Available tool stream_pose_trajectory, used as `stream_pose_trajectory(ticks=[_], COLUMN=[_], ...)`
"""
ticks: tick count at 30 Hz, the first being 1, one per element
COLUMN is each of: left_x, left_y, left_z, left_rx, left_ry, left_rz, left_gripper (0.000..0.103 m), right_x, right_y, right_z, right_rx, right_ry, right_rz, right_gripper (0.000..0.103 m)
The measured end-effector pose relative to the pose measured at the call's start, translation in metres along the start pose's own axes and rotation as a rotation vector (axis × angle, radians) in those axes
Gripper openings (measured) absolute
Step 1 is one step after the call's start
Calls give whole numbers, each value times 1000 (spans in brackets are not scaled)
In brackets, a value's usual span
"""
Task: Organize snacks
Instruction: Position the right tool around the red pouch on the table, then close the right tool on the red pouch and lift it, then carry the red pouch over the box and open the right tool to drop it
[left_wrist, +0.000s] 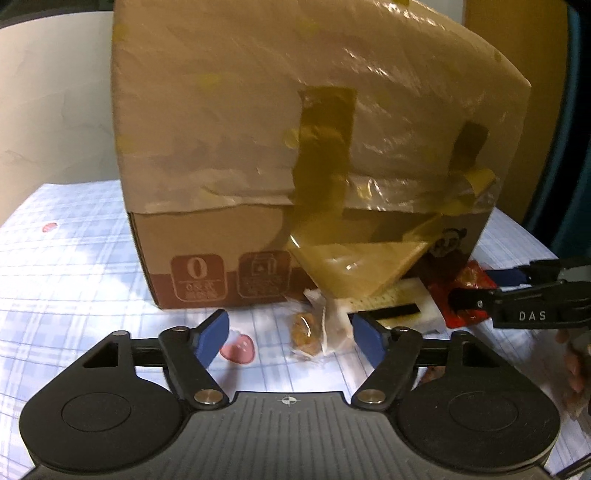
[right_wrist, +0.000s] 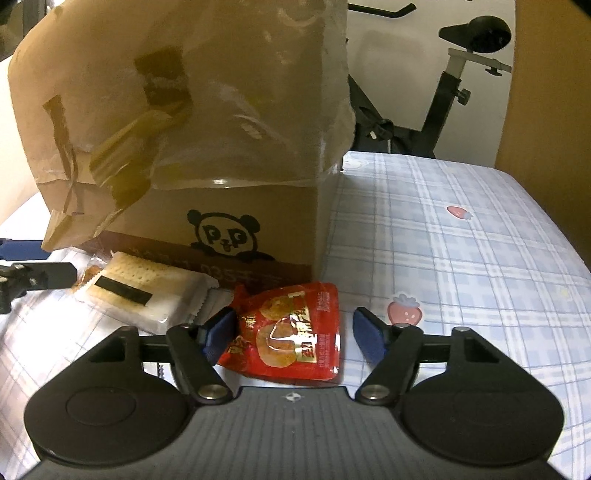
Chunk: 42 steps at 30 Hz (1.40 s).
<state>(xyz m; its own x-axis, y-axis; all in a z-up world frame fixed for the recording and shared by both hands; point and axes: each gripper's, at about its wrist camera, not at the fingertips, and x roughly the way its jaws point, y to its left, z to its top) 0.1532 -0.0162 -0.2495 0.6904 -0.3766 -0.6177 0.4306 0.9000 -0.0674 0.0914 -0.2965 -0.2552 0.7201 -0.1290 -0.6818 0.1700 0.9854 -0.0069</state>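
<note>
Straddling the crinkly red foil snack pouch (right_wrist: 291, 332) with my right gripper (right_wrist: 293, 334), jaws part-open; light, slippery, so I'd pinch its flat middle.

The cardboard box (left_wrist: 314, 147) stands directly ahead of both grippers and blocks the way forward; its taped flap (left_wrist: 354, 266) hangs down over the snacks at its foot. The biscuit pack (right_wrist: 144, 291), the small clear-wrapped snack (left_wrist: 310, 328) and the red pouch (right_wrist: 291, 332) crowd the strip along the box front. To the right of the box the checked tablecloth (right_wrist: 461, 258) lies open. An exercise bike (right_wrist: 443, 92) stands beyond the table's far edge.
</note>
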Motion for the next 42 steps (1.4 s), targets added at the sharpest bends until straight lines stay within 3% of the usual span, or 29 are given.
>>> stream_pose_trajectory(ticks=[4, 6, 8, 9, 10, 20, 23, 27, 35, 42], left_x=[1, 1, 2, 2, 0, 20, 19, 8, -26, -63], left_y=[3, 5, 6, 9, 15, 9, 6, -2, 8, 4], left_z=[-2, -1, 0, 1, 2, 4, 4, 2, -4, 13], left_rx=[-22, -31, -38, -53, -68, -67, -56, -5, -27, -24], left_ry=[24, 26, 25, 26, 27, 73, 61, 35, 6, -77], left_rz=[-38, -43, -38, -35, -37, -43, -43, -26, -4, -14], left_gripper=[59, 40, 29, 29, 29, 29, 20, 20, 20, 20], right_x=[-7, -12, -18, -20, -23, -34, -38, -41, -53, -82], right_y=[8, 10, 8, 7, 5, -4, -6, -6, -5, 4], right_z=[-1, -2, -2, -2, -2, -6, -8, -9, -10, -4], right_rx=[-40, -43, -12, 9, 28, 122, 132, 142, 172, 152], right_ry=[-16, -38, -65, -75, -80, -105, -113, -118, -138, -194], right_rz=[9, 6, 6, 7, 9, 32, 44, 49, 73, 104], right_gripper=[53, 51, 50, 39, 36, 34, 34, 33, 32, 32])
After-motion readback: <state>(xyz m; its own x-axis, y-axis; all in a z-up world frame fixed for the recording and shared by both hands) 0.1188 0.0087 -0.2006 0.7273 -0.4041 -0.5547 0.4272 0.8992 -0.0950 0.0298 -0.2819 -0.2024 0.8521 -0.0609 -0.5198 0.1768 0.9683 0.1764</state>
